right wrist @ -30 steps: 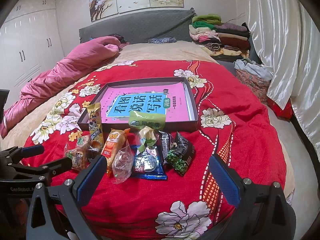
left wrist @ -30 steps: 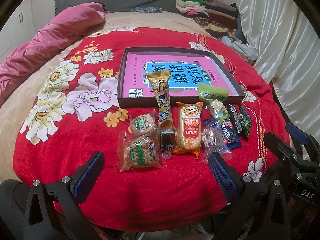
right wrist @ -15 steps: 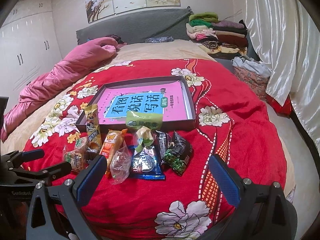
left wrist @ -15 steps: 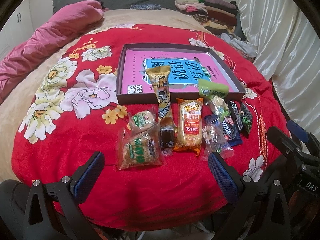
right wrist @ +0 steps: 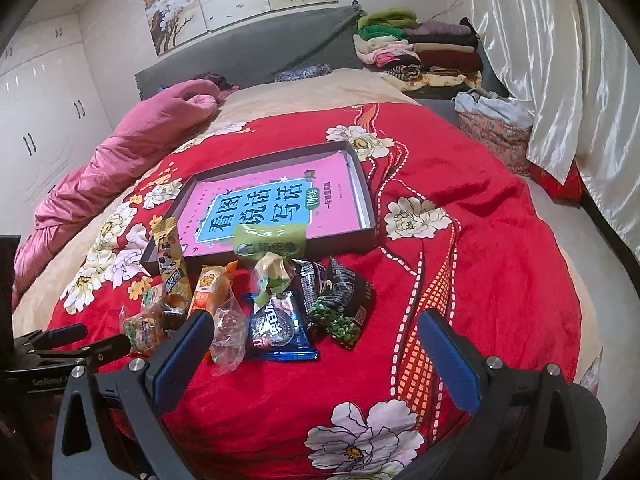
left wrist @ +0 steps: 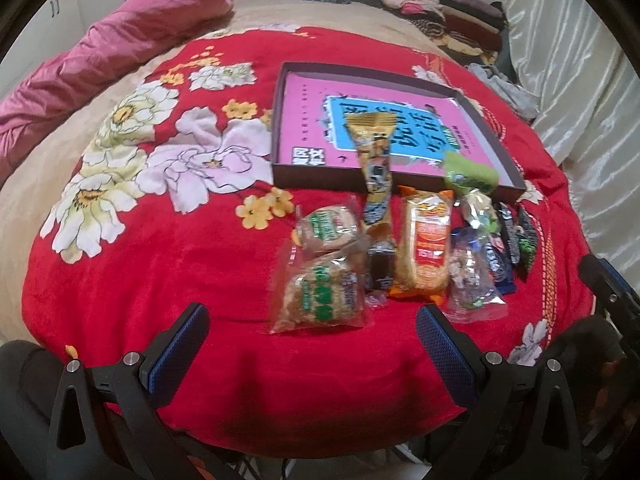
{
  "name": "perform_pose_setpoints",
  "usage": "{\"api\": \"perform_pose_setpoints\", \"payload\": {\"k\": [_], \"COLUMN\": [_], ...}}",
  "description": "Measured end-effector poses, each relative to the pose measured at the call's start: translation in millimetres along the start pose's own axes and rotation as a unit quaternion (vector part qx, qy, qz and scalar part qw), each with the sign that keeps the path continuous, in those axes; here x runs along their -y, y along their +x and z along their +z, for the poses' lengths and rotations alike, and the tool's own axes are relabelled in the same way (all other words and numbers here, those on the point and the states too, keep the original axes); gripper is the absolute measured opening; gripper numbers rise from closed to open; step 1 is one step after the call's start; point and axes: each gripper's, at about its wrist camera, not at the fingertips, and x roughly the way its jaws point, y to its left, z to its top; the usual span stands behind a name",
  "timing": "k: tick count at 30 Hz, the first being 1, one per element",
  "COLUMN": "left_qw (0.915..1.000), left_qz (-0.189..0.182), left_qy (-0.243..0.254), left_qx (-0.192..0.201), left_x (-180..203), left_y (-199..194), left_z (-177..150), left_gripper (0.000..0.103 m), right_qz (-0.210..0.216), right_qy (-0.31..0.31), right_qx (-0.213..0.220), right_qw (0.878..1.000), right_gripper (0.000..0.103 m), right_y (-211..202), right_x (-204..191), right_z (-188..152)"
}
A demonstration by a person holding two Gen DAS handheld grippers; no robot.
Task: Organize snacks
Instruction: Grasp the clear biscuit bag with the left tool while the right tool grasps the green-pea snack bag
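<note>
A row of snack packets lies on the red floral blanket [left wrist: 168, 272] in front of a shallow dark box [left wrist: 486, 128] with a pink book inside. From the left: two clear cake packets [left wrist: 318, 298], a tall gold packet [left wrist: 376, 172] leaning on the box rim, an orange packet [left wrist: 426, 246], a clear bag [left wrist: 470, 280], a green packet [left wrist: 472, 174], dark packets [left wrist: 520, 236]. My left gripper [left wrist: 312, 344] is open and empty, just in front of the cake packets. My right gripper [right wrist: 316, 352] is open and empty, near the blue packet [right wrist: 278, 330] and green-pea packet [right wrist: 340, 304].
A pink quilt [left wrist: 120, 44] lies along the left of the bed. Folded clothes [right wrist: 416, 50] are stacked at the far right by the headboard. White curtains [right wrist: 560, 80] hang on the right. A basket of cloth [right wrist: 492, 128] stands beside the bed.
Both grippers have moved forward a little toward the snacks; the left view has shifted left and closer. No snack has moved.
</note>
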Motion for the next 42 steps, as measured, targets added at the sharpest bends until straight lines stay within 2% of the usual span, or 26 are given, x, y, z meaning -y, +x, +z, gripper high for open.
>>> {"api": "perform_pose_setpoints", "payload": {"k": [8,12,27,35,39,42], "left_qw": [0.9995,0.9989,0.9991,0.9989,0.9987,0.9987], "left_qz": [0.010,0.002,0.003,-0.003,-0.008,-0.013], "left_qy": [-0.018,-0.020,-0.004,-0.018,-0.023,-0.022], "left_qx": [-0.023,-0.042,-0.043,-0.043,-0.045,-0.045], "left_x": [-13,-12,-7,-14,-16,-14], "left_y": [21,32,48,51,54,55], "left_z": [2,1,5,5,4,4], "left_gripper": [0.103,0.102,0.102,0.097,0.091,0.084], "right_qz": [-0.004,-0.011,-0.003,0.009,0.021,0.034], "right_qy": [0.009,0.007,0.070,0.056,0.062,0.056], "right_qx": [-0.013,-0.019,-0.077,-0.105,-0.109,-0.109], "right_qw": [1.000,1.000,0.995,0.993,0.992,0.992], "right_gripper": [0.103,0.103,0.102,0.088,0.074,0.069], "right_y": [11,21,66,89,98,102], "right_x": [6,8,38,35,40,41], "right_z": [2,5,6,7,9,12]}}
